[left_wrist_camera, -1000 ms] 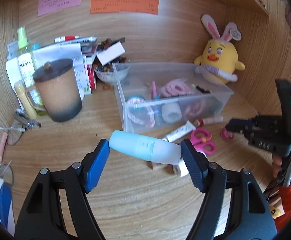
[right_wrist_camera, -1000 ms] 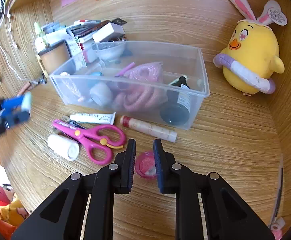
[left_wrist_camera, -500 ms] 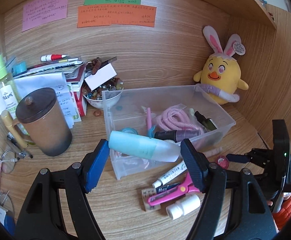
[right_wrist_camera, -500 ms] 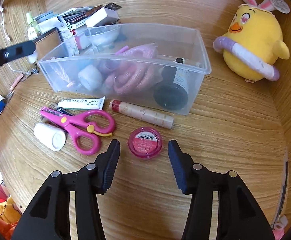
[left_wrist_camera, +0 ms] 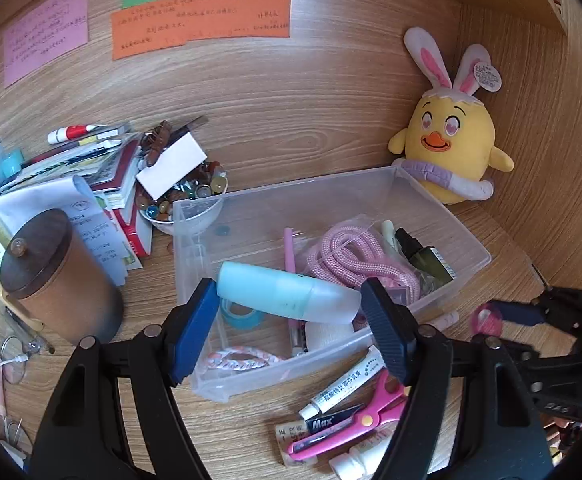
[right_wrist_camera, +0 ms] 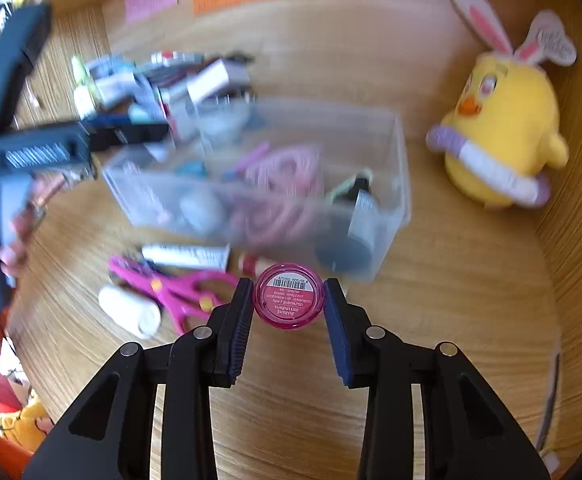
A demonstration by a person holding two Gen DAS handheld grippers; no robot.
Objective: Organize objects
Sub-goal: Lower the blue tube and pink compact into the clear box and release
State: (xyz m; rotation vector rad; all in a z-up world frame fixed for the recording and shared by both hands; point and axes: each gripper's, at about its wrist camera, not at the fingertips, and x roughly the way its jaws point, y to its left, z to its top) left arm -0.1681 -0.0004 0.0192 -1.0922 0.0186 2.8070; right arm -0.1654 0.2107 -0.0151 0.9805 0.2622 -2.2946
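Clamping a pale blue plastic bottle (left_wrist_camera: 287,295) crosswise in the left hand-held gripper (left_wrist_camera: 289,330) over the clear plastic bin (left_wrist_camera: 443,196) for dropping in, while pinching a round pink jar (right_wrist_camera: 289,295) in the right hand-held gripper (right_wrist_camera: 287,320).

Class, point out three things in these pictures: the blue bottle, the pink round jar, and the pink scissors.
Blue bottle (left_wrist_camera: 275,292): left wrist view, middle of its body.
Pink jar (right_wrist_camera: 289,295): right wrist view, labelled face.
Pink scissors (left_wrist_camera: 371,414): left wrist view, near the pivot.
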